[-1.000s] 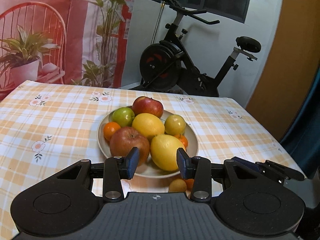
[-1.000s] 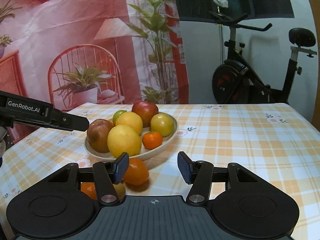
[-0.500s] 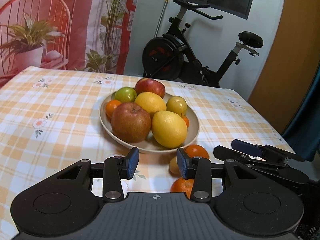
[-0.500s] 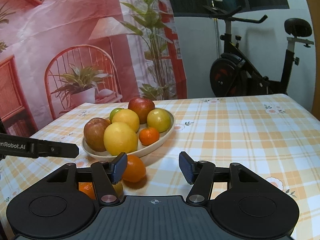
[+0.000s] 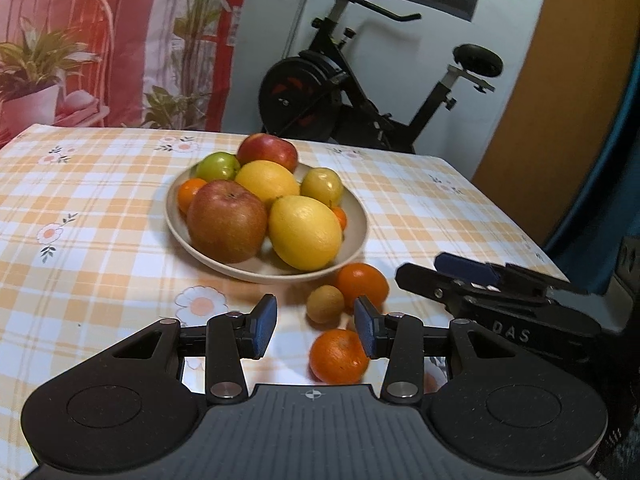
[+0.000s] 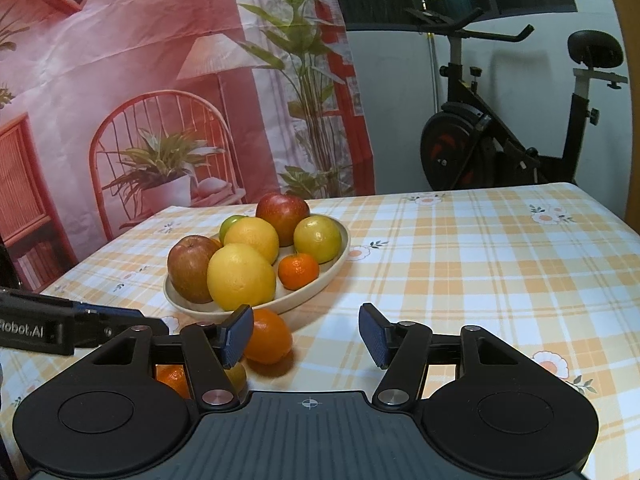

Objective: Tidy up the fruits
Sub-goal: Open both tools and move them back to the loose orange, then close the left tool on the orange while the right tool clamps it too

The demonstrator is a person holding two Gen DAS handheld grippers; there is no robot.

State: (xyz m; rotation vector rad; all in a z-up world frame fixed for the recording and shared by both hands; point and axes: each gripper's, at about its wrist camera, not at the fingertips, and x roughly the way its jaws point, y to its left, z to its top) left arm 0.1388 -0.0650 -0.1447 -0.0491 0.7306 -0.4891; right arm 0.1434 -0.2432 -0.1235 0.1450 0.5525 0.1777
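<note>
Fruit fills a beige bowl [image 5: 356, 236] on the checked tabletop [image 5: 88, 216], straight ahead of the left tongs [image 5: 316, 326]. Inside it lie 2 apples, one brownish-red [image 5: 226, 220] at the near left and one bright red [image 5: 268, 152] at the far side, plus 2 large yellow citrus fruits [image 5: 306, 232], a green fruit [image 5: 218, 166], a yellow-green fruit [image 5: 322, 186] and 2 small mandarins tucked at the edges.

3 loose fruits sit on the cloth between the bowl and the left tongs: an orange mandarin [image 5: 362, 284] just beside the bowl's near rim, a small brownish kiwi-like fruit [image 5: 325, 304] touching or nearly touching it, and another mandarin [image 5: 338, 356] closest of all, partly behind the right fingertip. The left tongs stand apart with nothing clamped, the blue pads clear of any fruit.

The right tongs [image 6: 306, 334] are also apart and empty, with only bare cloth between the pads. The mandarin [image 6: 268, 336] by the bowl sits just behind their left fingertip; the other 2 loose fruits peek out beneath that same finger. From the left tongs, the right tongs [image 5: 460, 272] appear to the right of the loose fruit.
</note>
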